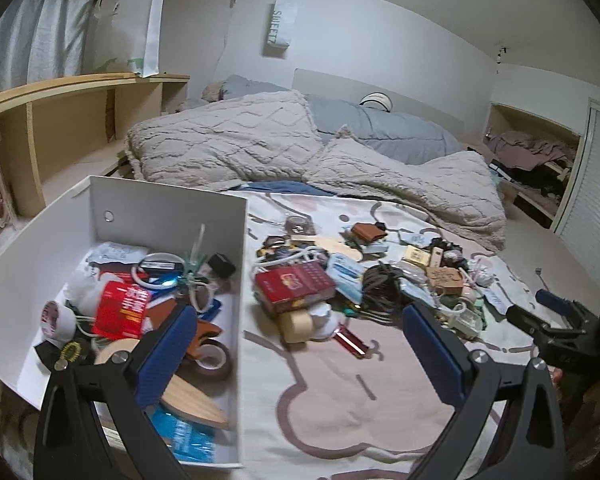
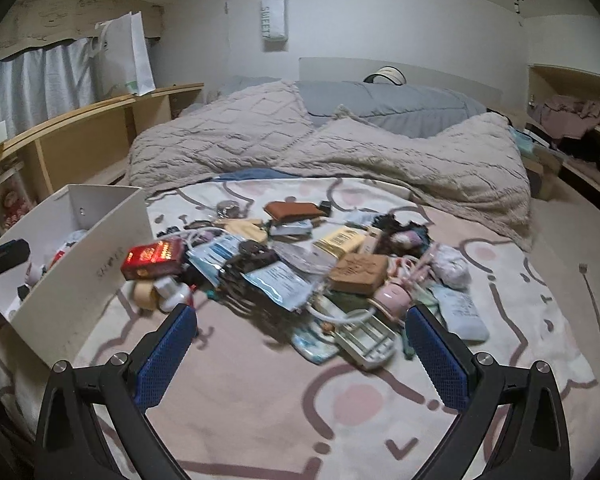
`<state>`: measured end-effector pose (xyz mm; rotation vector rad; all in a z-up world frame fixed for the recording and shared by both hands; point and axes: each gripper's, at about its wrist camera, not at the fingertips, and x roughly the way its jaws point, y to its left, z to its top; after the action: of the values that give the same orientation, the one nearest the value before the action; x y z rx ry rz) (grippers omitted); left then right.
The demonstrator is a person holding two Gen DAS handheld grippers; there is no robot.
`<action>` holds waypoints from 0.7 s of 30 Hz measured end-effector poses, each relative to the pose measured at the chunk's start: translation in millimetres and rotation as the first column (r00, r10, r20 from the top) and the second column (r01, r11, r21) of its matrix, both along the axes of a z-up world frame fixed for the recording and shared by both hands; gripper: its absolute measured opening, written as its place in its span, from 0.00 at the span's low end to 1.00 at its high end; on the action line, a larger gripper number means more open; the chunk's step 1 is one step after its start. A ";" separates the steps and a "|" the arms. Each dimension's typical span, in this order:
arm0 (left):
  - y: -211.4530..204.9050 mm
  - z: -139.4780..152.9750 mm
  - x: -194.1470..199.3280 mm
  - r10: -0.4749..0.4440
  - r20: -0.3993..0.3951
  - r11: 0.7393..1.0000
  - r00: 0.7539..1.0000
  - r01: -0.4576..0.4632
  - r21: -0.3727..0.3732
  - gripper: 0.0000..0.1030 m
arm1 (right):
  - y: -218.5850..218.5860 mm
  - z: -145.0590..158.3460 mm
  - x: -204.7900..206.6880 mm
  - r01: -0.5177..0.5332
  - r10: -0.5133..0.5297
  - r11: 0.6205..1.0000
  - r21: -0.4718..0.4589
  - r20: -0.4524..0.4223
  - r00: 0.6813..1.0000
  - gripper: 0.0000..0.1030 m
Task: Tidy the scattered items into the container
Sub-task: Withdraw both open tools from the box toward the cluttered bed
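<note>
Both hand-held grippers, left [image 1: 300, 344] and right [image 2: 300, 344], gape empty (blue pads spread) near the white box [image 1: 242, 280].

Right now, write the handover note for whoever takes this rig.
Left gripper: open, empty, held over the right wall of the white box.
Right gripper: open, empty, held above the bedspread just short of the pile.
Done: the white box already holds a red packet, tape rolls and other small items.
Left: most of the clutter is still on the bedspread, right of the box. The red book and a beige tape roll lie nearest the box; a brown wallet is at the far side; a pink bottle and a clear plastic case are near the right gripper.
</note>
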<state>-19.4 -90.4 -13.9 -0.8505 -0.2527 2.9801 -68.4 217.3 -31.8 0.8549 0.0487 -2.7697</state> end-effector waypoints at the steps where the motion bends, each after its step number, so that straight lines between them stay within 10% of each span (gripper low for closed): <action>1: 3.3 -0.7 0.0 -0.007 0.000 1.000 1.000 0.007 0.002 1.00 | 3.5 -1.7 0.7 0.004 -0.004 1.000 0.001 0.000 1.000 1.00; 21: 76.3 -35.0 -6.4 -0.121 0.074 0.989 0.990 0.127 -0.078 1.00 | 64.0 -50.8 5.3 0.087 -0.089 0.996 0.020 0.088 0.992 1.00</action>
<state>-25.8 -14.0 -48.9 -0.9412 -0.0751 2.8671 -63.1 281.3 -82.6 1.0072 0.0179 -2.8117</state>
